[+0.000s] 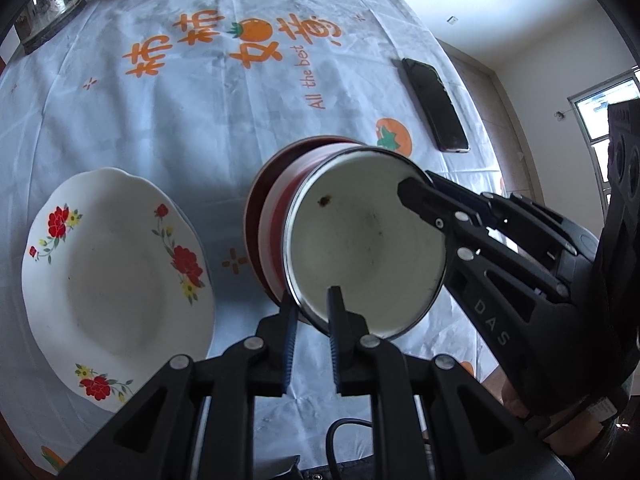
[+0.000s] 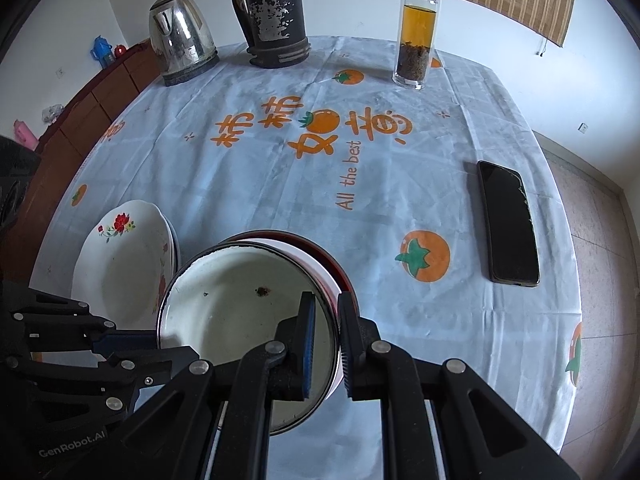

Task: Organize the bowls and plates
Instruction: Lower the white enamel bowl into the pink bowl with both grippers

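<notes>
An enamel bowl (image 1: 368, 240) (image 2: 240, 304), white inside with a red outer wall and a metal rim, sits nested in a wider red bowl (image 1: 256, 216) (image 2: 320, 248). My left gripper (image 1: 312, 300) (image 2: 154, 350) is shut on the enamel bowl's rim at its near-left side, one finger inside and one outside. On the opposite side my right gripper (image 2: 326, 304) (image 1: 420, 184) is shut on the same rim. To the left lies a white plate (image 1: 112, 272) (image 2: 120, 272) with red flowers; the right wrist view shows another plate rim under it.
The table has a white cloth (image 2: 260, 184) with orange print. A black phone (image 1: 436, 104) (image 2: 510, 224) lies to the right. At the far edge stand a steel kettle (image 2: 180, 40), a black jug (image 2: 272, 12) and a glass tea bottle (image 2: 416, 28).
</notes>
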`<action>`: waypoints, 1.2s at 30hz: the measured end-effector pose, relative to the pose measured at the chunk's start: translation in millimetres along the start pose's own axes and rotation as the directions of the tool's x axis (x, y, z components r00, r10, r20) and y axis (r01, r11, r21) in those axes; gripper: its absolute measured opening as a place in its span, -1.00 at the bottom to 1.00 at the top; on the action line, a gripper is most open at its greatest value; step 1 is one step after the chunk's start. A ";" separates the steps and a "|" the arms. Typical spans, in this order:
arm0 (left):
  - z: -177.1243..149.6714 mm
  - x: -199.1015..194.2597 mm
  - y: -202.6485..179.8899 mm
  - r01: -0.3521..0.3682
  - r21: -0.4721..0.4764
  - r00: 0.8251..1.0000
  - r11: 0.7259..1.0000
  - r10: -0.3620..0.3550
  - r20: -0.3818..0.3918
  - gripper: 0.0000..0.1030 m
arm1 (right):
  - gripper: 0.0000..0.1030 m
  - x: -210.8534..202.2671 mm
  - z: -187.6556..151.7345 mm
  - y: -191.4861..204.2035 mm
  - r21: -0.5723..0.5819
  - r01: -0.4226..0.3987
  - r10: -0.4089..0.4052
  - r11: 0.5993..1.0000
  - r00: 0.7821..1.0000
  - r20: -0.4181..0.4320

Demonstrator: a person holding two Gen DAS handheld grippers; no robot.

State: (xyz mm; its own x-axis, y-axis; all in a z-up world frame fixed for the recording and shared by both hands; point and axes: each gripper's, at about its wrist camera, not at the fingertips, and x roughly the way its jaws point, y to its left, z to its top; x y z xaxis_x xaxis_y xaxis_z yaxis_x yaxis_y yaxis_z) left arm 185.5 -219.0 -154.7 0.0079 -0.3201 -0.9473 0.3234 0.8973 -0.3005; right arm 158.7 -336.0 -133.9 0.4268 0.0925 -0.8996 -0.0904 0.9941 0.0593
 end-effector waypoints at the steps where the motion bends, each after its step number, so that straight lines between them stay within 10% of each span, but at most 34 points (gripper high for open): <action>1: -0.1 0.3 0.4 0.000 -0.001 1.000 1.000 0.000 0.000 -0.77 | -0.75 1.3 0.5 0.9 -0.005 0.002 -0.002 1.000 1.000 -0.003; 36: 4.2 -0.8 6.9 0.039 -0.021 0.999 0.999 -0.039 0.008 -0.74 | -0.73 17.3 7.3 0.6 -0.039 0.012 -0.014 0.999 0.999 -0.038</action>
State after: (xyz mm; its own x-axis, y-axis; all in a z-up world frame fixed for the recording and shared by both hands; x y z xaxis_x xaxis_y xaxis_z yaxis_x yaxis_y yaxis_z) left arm 191.7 -213.9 -155.5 0.0025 -0.3574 -0.9339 0.3039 0.8900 -0.3398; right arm 172.6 -333.4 -146.2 0.3934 0.0765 -0.9162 -0.1198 0.9923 0.0315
